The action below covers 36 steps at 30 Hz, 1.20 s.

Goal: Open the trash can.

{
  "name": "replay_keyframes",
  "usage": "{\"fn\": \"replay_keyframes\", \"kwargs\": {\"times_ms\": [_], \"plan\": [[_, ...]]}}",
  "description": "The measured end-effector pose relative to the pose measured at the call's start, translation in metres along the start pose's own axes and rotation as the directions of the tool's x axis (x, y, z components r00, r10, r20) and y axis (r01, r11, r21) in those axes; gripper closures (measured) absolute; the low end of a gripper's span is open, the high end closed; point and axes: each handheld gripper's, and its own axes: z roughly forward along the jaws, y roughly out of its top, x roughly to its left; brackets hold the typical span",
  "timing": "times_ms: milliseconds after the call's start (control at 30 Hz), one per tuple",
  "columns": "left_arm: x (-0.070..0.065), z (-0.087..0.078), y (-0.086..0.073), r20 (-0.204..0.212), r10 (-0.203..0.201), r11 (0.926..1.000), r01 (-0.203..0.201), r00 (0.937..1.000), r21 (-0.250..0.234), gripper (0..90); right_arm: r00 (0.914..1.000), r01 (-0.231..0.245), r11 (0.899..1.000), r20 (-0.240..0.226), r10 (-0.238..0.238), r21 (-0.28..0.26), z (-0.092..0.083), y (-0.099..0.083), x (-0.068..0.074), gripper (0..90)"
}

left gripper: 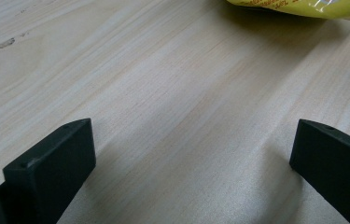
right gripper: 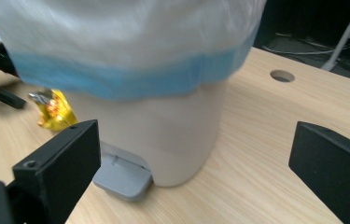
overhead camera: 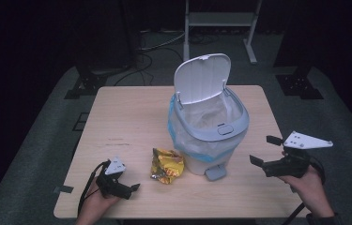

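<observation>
A small white pedal bin (overhead camera: pixel 207 126) stands mid-table with its lid (overhead camera: pixel 201 77) raised and a blue-edged plastic liner inside; its grey pedal (overhead camera: pixel 215 172) faces the person. A crumpled yellow snack wrapper (overhead camera: pixel 166 165) lies left of the bin's base. My left gripper (overhead camera: pixel 133 188) rests low near the table's front edge, left of the wrapper, open and empty; the wrapper's edge (left gripper: pixel 303 7) shows beyond its jaws. My right gripper (overhead camera: pixel 264 150) hovers right of the bin, open with nothing between its jaws, looking at the bin's side (right gripper: pixel 163 135), pedal (right gripper: pixel 121 175) and wrapper (right gripper: pixel 56 112).
The light wooden table (overhead camera: pixel 131 117) has a cable hole (right gripper: pixel 282 75) behind the bin. A white metal frame (overhead camera: pixel 220 21) and cables stand on the dark floor beyond the far edge. The table's front right edge lies under my right hand.
</observation>
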Motion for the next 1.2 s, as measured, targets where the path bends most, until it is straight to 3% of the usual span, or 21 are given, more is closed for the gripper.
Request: {"fn": "replay_keyframes", "kwargs": {"times_ms": [133, 600, 933, 1200], "plan": [[0.0, 0.0, 0.0, 0.0, 0.0, 1.0, 0.0, 1.0, 0.0, 0.0, 0.9996, 0.02, 0.999, 0.019, -0.021, 0.029, 0.008, -0.017, 0.0, 1.3], [0.0, 0.0, 0.0, 0.0, 0.0, 1.0, 0.0, 1.0, -0.002, 0.0, 0.9991, 0.004, 0.993, 0.041, -0.008, 0.115, 0.025, -0.062, -0.004, 1.3], [-0.001, 0.0, 0.0, 0.002, 0.002, 1.0, -0.002, 1.0, -0.002, 0.0, 0.9984, 0.001, 0.97, 0.055, -0.015, 0.243, 0.042, -0.087, -0.009, 1.3], [-0.001, 0.0, 0.0, 0.002, 0.003, 1.0, -0.003, 1.0, -0.003, 0.0, 0.9966, 0.009, 0.956, 0.075, -0.033, 0.293, 0.048, -0.095, -0.012, 1.3]]}}
